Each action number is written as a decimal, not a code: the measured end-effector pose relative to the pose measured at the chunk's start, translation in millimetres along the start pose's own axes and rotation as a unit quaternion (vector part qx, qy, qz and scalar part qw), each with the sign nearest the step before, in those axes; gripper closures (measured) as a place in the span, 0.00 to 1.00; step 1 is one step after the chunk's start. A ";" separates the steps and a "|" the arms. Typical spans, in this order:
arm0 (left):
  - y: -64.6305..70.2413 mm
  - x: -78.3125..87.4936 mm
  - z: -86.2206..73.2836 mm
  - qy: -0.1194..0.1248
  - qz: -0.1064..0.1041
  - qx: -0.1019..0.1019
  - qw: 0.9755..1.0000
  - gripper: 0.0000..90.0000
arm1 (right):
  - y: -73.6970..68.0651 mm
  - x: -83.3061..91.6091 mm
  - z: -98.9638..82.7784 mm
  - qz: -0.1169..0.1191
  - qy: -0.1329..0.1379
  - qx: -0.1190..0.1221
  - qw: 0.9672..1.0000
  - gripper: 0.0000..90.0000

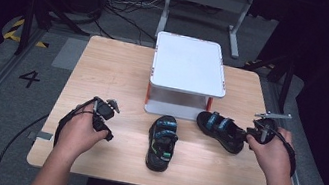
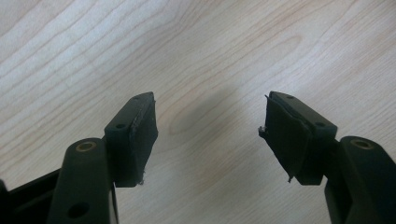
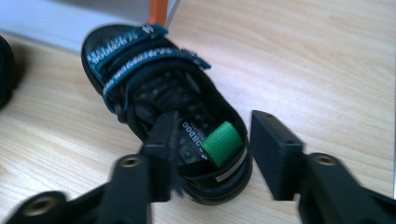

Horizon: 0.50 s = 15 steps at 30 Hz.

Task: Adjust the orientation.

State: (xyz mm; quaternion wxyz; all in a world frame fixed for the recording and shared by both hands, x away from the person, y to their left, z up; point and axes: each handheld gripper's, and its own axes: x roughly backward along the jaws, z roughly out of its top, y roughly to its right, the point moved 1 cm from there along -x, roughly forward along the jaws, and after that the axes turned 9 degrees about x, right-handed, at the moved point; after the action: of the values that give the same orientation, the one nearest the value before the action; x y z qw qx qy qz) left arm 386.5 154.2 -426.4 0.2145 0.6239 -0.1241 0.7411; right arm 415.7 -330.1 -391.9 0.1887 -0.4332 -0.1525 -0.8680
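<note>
Desk in the high view: light wood, rounded corners, dark floor on every side. White two-tier stand sits at the far centre, its back edge past the far desk edge. One black sandal lies in front of the stand, mid-desk, toe toward the near edge, bare wood on both sides. Second sandal lies angled to the right, just off the stand's right front corner. Left hand-held gripper rests on the desk left of centre, well apart from both sandals, lots of bare desk ahead and to its left. Right hand-held gripper is at the second sandal's heel, near the right desk edge.

Left gripper view: left hand-held gripper released, jaws spread wide, bare wood grain between them.

Right gripper view: right hand-held gripper spread open, not clamped; jaws straddle the heel of the sandal, left jaw over the footbed, right jaw outside the heel rim. Green ribbed cap sits in the heel cup between the jaws. Orange stand leg just beyond the toe. Open wood to the right.
</note>
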 end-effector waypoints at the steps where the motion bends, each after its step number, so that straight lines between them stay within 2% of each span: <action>1: -0.7 -0.1 -1.2 -0.002 0.000 0.000 1.000 0.39 | 0.5 -2.0 0.3 0.000 -0.010 0.003 1.000 0.70; 2: -1.5 -0.1 -2.9 -0.003 0.000 0.002 1.000 0.39 | 1.1 -2.3 0.5 0.000 -0.015 0.006 1.000 0.77; 3: -1.5 -0.1 -2.9 -0.003 0.000 0.002 1.000 0.39 | 1.1 -2.3 0.5 0.000 -0.015 0.006 1.000 0.77; 4: -2.5 -0.4 -4.2 -0.003 0.002 0.004 1.000 0.39 | 1.8 -1.6 0.7 0.002 -0.023 0.001 1.000 0.81; 7: -3.3 -0.1 -4.7 -0.003 0.002 0.003 1.000 0.39 | 3.9 1.0 1.4 0.011 -0.033 0.009 0.999 0.91; 10: -1.7 -0.1 -3.5 -0.001 0.001 0.000 1.000 0.39 | 2.3 2.5 1.5 0.018 -0.034 0.021 0.999 0.95; 15: -0.9 0.6 -0.6 -0.002 0.001 -0.003 1.000 0.39 | -6.5 12.6 4.0 0.053 -0.023 0.015 0.998 0.96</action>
State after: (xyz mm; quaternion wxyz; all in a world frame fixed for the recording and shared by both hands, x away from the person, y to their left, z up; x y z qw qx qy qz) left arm 386.3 155.4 -426.0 0.2153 0.6243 -0.1278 0.7400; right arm 408.5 -325.1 -380.0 0.2376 -0.4577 -0.1464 -0.8442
